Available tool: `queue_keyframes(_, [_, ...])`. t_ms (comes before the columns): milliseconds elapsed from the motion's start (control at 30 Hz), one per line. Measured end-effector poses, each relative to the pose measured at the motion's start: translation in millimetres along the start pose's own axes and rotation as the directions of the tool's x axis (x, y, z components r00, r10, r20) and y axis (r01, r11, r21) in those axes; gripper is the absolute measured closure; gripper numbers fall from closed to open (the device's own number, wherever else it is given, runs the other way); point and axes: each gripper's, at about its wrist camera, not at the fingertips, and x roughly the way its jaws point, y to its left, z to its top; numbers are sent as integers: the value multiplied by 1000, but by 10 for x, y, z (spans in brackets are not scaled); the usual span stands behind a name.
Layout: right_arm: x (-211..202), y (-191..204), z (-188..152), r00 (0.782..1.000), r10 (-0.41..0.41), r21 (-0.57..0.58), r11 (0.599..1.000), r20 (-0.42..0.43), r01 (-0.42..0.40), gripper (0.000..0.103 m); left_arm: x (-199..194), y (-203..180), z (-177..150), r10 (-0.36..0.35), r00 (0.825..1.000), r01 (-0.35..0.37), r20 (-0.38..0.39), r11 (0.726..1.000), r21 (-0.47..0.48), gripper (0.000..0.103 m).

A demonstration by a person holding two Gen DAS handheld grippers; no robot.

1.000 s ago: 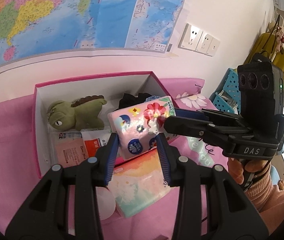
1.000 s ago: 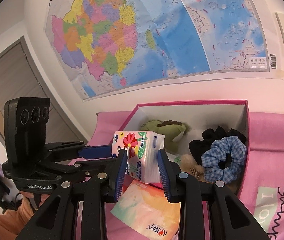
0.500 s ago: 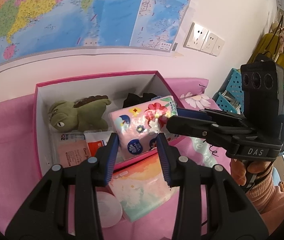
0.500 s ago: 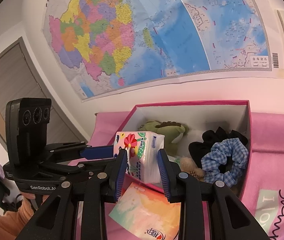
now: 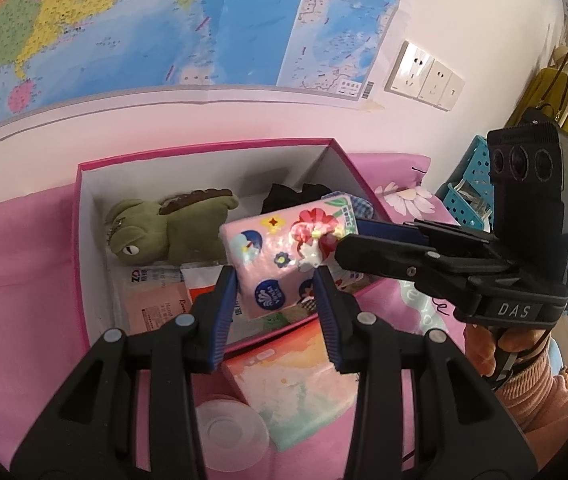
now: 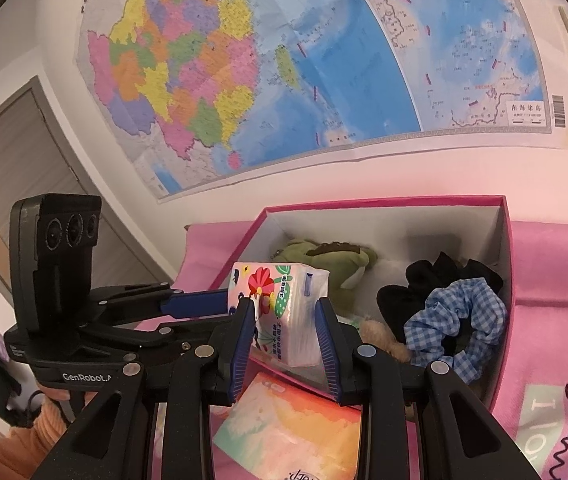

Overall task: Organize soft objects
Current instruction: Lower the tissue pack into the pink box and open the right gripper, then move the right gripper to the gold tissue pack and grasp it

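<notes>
A pink floral tissue pack [image 5: 276,268] [image 6: 288,316] hangs over the front edge of the pink box [image 5: 204,148] [image 6: 384,200]. My left gripper [image 5: 274,284] is shut on its near end. My right gripper [image 6: 284,312] is shut on the other end, and in the left wrist view it comes in from the right [image 5: 340,240]. The left gripper [image 6: 224,312] shows from the left in the right wrist view. Inside the box lie a green plush dinosaur [image 5: 172,232] [image 6: 324,256], a blue gingham scrunchie [image 6: 456,320], a black scrunchie [image 6: 444,272] and a wipes pack [image 5: 156,304].
An orange tissue pack [image 5: 296,384] [image 6: 292,428] lies on the pink cloth [image 5: 16,260] just in front of the box, beside a white round lid [image 5: 228,432]. A blue basket [image 5: 468,200] stands at the right. A map covers the wall behind.
Both grippers keep their hold on the tissue pack over the box's front edge. Only the view has drifted slightly.
</notes>
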Motion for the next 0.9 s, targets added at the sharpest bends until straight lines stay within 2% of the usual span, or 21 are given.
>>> queue_keyframes(333, [167,-83,-1,999,-10,14,1000,-35,11,72,133,72,6,14,999,-15,-34,1000,-14,61])
queue_keyframes(533, [214,-127,-7,999,-24,27,999,-44,25,72,109,143,-19,13,1000,-14,-27,999,-36,61])
queue_keyframes(800, [46,-86,-79,1000,-7,14,1000,-26,8,70,-195,73,-143,30,998,-30,56,1000,-6,61])
queue_keyframes(900, [-71,-18,-136,1000,11,-3,1000,-18,-12,70,-380,47,-239,16,995,-17,96,1000,3,54])
